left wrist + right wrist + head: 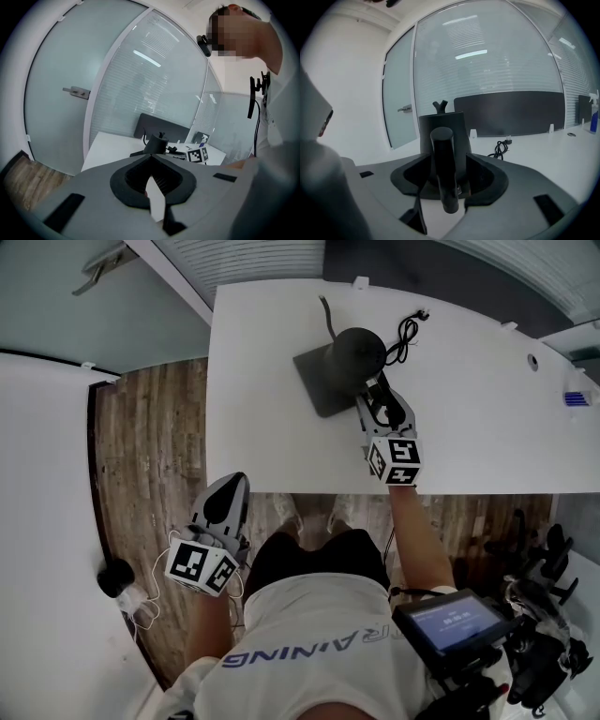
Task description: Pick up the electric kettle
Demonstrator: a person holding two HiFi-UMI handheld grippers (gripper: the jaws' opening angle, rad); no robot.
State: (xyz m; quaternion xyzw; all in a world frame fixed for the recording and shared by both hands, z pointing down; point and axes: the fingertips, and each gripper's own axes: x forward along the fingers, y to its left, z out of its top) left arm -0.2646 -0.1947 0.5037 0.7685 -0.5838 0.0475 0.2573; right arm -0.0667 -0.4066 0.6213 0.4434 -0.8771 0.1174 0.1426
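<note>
Right gripper view showed the right gripper (446, 161) with jaws spread, the upright handle (443, 173) of the one electric kettle (443, 124) between them with a gap on either side. The kettle stood upright on the counter (262, 399), handle toward the person. Head view, unlike that view, showed the left gripper (223, 507), jaws together, over the wooden floor (150, 446).

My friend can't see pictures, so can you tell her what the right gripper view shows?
The kettle stands with its handle between the open jaws of the right gripper, not yet gripped. It sits on a white table, a cord behind it.
</note>
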